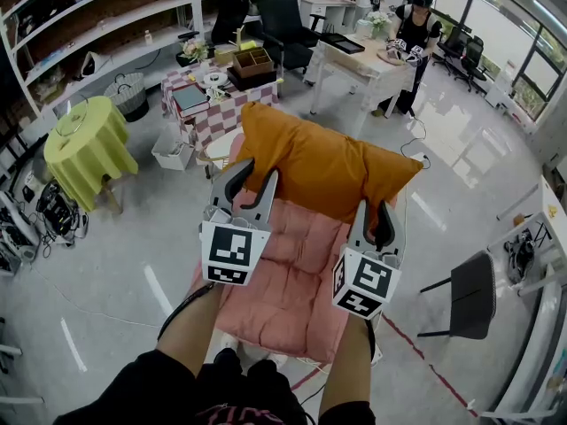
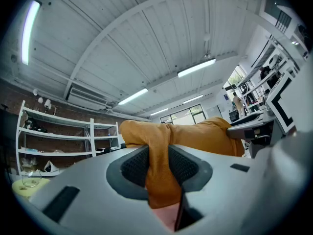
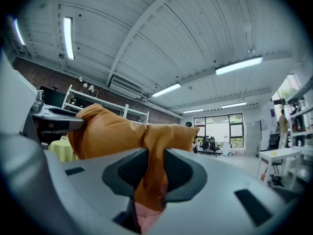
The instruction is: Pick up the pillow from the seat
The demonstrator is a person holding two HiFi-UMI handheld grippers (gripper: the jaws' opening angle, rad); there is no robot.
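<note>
I have the pillow (image 1: 323, 162) pinched at both ends. My left tool (image 1: 254, 180) is clamped on a fold of orange cloth at the pillow's 7 o'clock edge. My right tool (image 1: 379, 215) bites a similar fold at its 5 o'clock edge. In each tool's own view the dark pads press the cloth thin between them, and a bunch of it hangs out below.

The pillow sits ahead of me at 12 o'clock, stretched between the two tools above the far end of the pink quilted seat (image 1: 283, 282). The seat itself runs back under my tools toward 6 o'clock.

I judge the grasp made and the lift in hand. The pillow looks carried by my tools rather than lying flat, though I cannot tell whether its far edge is clear of the seat.

The next move calls for raising both tools together at the same spacing, so the cloth neither sags nor tugs out of one side. I hold only thin folds of a soft thing, so I should keep the squeeze firm and the lift even.
</note>
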